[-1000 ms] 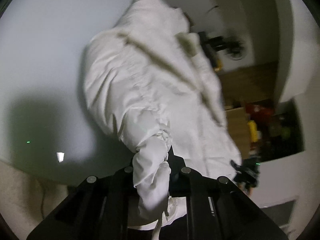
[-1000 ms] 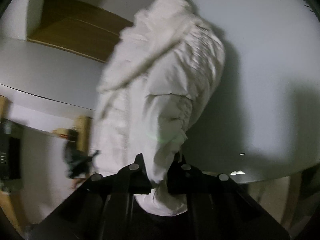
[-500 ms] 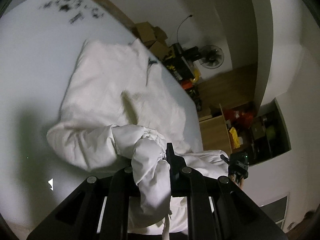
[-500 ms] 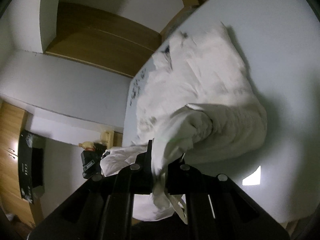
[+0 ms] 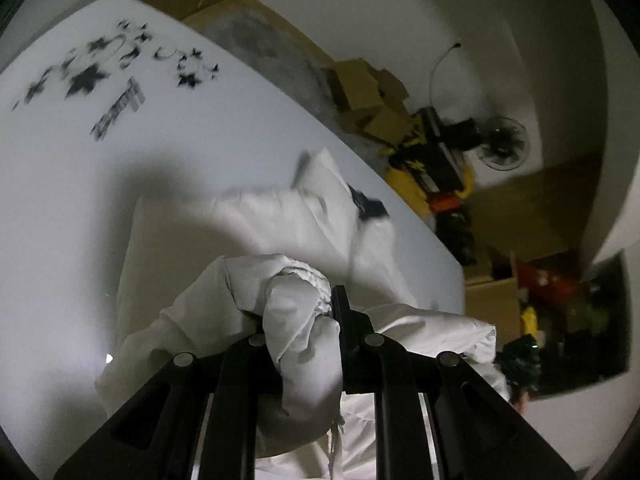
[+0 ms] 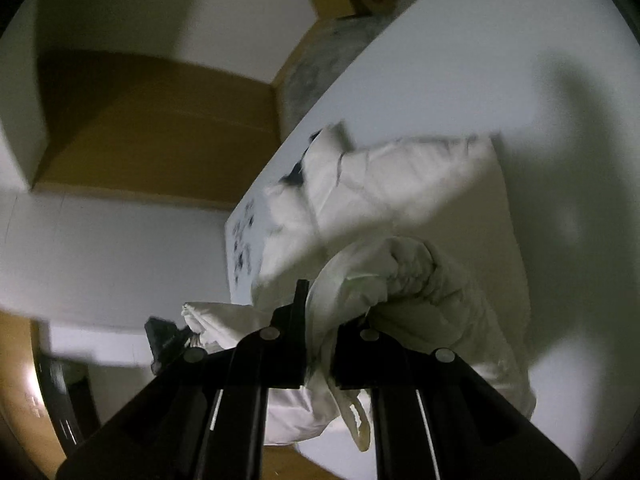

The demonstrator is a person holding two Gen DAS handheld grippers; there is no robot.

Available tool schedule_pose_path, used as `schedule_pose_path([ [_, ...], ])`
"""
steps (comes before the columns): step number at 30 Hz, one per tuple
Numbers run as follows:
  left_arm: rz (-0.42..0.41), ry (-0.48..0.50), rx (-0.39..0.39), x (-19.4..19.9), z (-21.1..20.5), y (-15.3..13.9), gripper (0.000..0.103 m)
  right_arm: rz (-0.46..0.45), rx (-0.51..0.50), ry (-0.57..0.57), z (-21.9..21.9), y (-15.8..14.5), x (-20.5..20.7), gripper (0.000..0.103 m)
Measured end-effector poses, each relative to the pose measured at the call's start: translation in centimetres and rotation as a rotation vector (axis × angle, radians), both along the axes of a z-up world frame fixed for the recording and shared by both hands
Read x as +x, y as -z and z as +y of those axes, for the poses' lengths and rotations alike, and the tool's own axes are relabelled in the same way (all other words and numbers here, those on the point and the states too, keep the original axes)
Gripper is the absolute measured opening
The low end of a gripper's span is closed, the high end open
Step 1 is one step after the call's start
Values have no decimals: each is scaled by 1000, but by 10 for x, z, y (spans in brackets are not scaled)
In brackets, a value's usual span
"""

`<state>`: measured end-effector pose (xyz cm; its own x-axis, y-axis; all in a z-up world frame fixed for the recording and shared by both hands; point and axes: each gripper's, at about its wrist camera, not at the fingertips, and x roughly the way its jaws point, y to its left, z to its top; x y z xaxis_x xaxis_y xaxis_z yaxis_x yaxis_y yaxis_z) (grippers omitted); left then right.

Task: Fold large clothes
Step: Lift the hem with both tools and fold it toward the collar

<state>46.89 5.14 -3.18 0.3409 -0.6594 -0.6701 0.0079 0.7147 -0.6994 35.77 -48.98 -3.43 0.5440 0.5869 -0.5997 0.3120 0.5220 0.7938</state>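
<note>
A large white garment (image 5: 280,232) lies spread on the pale table (image 5: 120,152), with a dark label near its far collar end. My left gripper (image 5: 304,316) is shut on a gathered bunch of its near edge. In the right wrist view the same garment (image 6: 400,176) stretches away across the table (image 6: 500,60), and my right gripper (image 6: 320,320) is shut on another bunch of the near edge. Each gripper shows in the other's view: the right one (image 5: 520,360) at the left view's lower right, the left one (image 6: 164,340) at the right view's lower left. The cloth hides the fingertips.
Black star-like print (image 5: 92,76) marks the table's far left part. Cardboard boxes (image 5: 368,96), a fan (image 5: 504,144) and yellow and black gear (image 5: 432,168) stand beyond the table's far edge. A shelf with clutter (image 5: 560,312) is at the right. A wooden panel (image 6: 160,128) is at the left.
The garment hung upright between both grippers a second ago. It has dropped and spread flat on the table, and both grippers have come down and back with its near edge still held.
</note>
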Motion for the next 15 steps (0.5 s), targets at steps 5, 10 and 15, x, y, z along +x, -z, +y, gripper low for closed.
schedule_pose_path([
  [5,16,-28,19,56,-17,43,14,40,21,47,-20,47,58,9],
  [10,25,-23,57,87,-29,73,14,51,-3,35,-25,76,89,9],
  [15,59,-23,56,99,-32,104,14,93,-14,24,-26,101,100,10],
])
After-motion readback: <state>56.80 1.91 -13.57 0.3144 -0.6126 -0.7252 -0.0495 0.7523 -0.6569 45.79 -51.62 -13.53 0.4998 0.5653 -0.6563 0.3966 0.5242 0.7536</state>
